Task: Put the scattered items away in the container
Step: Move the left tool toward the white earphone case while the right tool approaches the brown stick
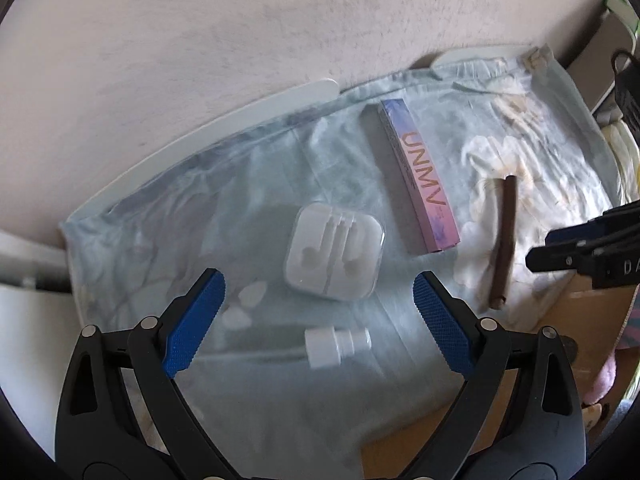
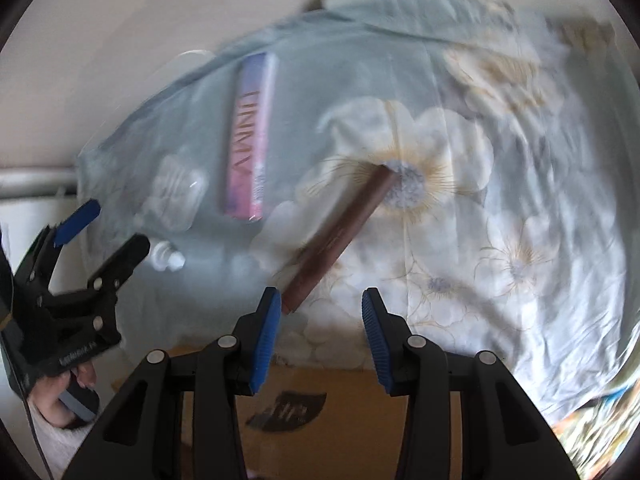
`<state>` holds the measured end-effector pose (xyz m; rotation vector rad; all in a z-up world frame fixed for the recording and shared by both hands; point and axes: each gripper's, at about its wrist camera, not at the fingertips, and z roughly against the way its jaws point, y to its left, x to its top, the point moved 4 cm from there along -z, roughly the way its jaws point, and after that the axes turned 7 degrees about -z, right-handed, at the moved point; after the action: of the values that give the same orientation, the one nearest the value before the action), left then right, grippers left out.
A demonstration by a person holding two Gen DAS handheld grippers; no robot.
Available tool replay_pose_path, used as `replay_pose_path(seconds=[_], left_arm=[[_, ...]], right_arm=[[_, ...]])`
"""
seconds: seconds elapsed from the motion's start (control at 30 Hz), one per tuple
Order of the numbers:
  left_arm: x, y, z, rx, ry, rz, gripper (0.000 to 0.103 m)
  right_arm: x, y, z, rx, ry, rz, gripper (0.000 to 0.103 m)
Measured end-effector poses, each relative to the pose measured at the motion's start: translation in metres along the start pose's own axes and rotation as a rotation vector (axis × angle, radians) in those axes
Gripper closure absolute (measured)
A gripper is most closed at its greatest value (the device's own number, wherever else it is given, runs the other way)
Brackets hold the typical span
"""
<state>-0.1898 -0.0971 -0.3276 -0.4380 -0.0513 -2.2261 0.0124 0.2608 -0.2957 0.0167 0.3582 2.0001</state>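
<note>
On a pale blue floral cloth lie a clear earphone case (image 1: 335, 251), a small clear spray bottle with a white cap (image 1: 337, 347), a pink-purple UNMV box (image 1: 418, 174) and a brown stick (image 1: 504, 242). My left gripper (image 1: 319, 322) is open and empty, hovering over the bottle just short of the case. My right gripper (image 2: 319, 334) is open and empty, its left finger beside the near end of the brown stick (image 2: 340, 236). The box (image 2: 250, 136), the case (image 2: 176, 190) and the bottle (image 2: 166, 260) show blurred in the right wrist view. The left gripper (image 2: 106, 226) shows at its left edge.
A brown cardboard box (image 2: 320, 396) sits below the cloth's near edge, also showing in the left wrist view (image 1: 576, 320). A pale wall stands behind the cloth. Cluttered items (image 1: 624, 92) lie at the far right.
</note>
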Motion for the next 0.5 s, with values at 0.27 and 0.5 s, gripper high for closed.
replay_pose_path(seconds=[0.27,0.5], left_arm=[[0.003,0.005,-0.024,-0.036,0.011,0.018,0.008],[0.000,0.006,-0.036,-0.057,0.026,0.005,0.021]], right_arm=[[0.015,-0.001,-0.007,-0.037,-0.065,-0.088,0.064],[0.017,0.003,-0.019,-0.087,-0.067,-0.064,0.064]])
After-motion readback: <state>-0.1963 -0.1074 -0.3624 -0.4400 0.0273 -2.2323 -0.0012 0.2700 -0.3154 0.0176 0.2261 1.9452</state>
